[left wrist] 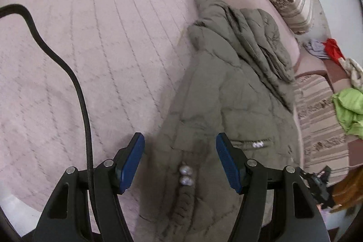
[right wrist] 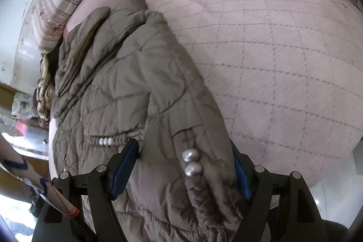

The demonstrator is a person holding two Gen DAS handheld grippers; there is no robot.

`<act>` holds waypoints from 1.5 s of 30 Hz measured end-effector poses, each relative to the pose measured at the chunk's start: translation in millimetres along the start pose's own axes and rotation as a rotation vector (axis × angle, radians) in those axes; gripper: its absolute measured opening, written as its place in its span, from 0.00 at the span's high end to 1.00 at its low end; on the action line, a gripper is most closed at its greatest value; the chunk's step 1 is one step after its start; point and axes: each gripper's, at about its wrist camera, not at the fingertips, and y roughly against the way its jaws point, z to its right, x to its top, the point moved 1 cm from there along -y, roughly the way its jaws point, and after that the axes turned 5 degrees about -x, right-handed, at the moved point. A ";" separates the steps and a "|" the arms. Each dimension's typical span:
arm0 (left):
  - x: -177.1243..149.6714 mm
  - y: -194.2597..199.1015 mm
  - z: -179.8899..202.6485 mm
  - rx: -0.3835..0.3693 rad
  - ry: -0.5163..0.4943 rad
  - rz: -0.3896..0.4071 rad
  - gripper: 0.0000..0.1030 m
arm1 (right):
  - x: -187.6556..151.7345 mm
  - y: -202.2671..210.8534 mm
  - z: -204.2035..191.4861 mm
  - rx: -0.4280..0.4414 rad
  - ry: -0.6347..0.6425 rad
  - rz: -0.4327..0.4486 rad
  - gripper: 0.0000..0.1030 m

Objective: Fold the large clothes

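now the jacket (left wrist: 226, 94) lies under both gaping claws — left claw (left wrist: 180, 162), right claw (right wrist: 186, 168) — ungripped.

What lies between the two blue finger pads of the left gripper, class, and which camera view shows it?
The left wrist view shows it: between the left gripper pads lies the olive padded coat, with two pearl beads on its braided trim. The pads do not press it.

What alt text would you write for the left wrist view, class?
A padded olive coat lies on a pink quilted cover, pearl-like beads on its cuff. The left gripper hangs over it, jaws open. A black cable trails left.
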 end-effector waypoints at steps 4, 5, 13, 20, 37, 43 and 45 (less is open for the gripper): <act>-8.4 -4.7 10.0 -0.016 -0.042 -0.040 0.37 | -6.9 0.1 2.1 0.050 -0.020 -0.013 0.23; -12.4 -4.5 12.4 -0.011 -0.051 -0.045 0.37 | -7.7 1.1 3.3 0.055 -0.019 -0.015 0.23; -39.4 7.6 9.7 -0.050 -0.046 -0.083 0.36 | -18.7 23.5 20.7 0.025 -0.027 0.001 0.22; -57.5 3.6 15.4 -0.092 -0.061 -0.129 0.34 | -53.0 8.8 26.2 0.088 -0.016 -0.109 0.21; -77.6 -5.8 46.8 -0.043 -0.132 -0.114 0.46 | -87.9 -0.1 -16.8 0.184 0.070 -0.108 0.41; -80.7 9.7 48.8 0.017 -0.106 -0.048 0.75 | -86.5 13.5 -12.7 0.189 0.037 -0.067 0.74; -80.7 21.4 54.5 0.007 -0.108 -0.014 0.79 | -85.3 23.1 -13.2 0.205 0.041 -0.050 0.77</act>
